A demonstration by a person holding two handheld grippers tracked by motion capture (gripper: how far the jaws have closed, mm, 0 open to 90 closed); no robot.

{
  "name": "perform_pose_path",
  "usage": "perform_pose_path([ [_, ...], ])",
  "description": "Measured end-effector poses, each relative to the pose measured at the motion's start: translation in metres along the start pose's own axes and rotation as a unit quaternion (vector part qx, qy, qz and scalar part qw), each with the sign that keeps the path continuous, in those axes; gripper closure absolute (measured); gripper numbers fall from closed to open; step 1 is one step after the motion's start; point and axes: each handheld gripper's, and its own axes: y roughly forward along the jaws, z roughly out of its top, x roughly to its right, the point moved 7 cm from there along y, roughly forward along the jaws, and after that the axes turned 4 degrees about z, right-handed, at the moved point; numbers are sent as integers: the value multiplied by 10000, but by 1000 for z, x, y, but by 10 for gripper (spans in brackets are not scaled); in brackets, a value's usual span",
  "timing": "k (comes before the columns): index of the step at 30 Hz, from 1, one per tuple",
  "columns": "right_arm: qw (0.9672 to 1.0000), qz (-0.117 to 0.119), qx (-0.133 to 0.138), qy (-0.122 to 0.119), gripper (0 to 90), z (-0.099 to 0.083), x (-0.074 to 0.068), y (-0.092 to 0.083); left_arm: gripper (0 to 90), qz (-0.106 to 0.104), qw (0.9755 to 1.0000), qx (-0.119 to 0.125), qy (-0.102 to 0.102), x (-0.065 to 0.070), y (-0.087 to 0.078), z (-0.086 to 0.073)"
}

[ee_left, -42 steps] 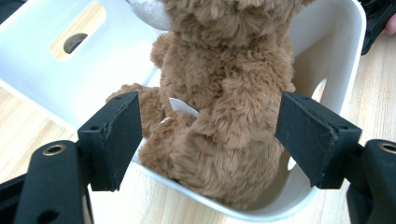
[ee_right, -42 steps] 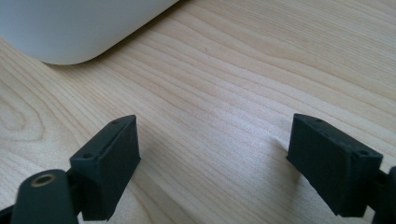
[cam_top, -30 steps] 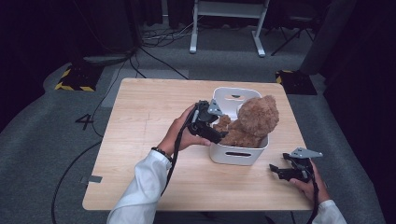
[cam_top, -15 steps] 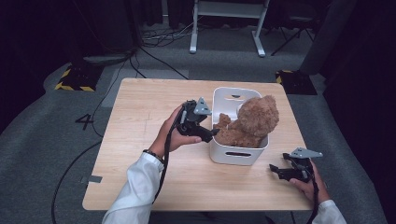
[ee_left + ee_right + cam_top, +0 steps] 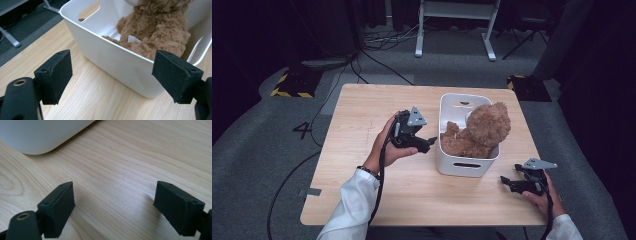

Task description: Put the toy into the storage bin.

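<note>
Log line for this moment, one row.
left gripper: open, beside bin | right gripper: open, over table | teddy bear: in bin

The brown teddy bear sits slumped inside the white basket, its head leaning over the basket's right rim.
</note>
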Motion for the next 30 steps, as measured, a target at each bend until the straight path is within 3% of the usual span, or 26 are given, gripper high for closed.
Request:
perform_pose_path([
  [6,10000,2,-1,2,165,0,0,0,167,47,10000,1,-50,-3,-4,-8],
  [14,10000,0,1,0,165,0,0,0,167,259,9994,-246,45,-7,-2,-24],
  [30,10000,1,0,3,164,0,0,0,166,378,9977,-547,-114,-17,2,-60],
])
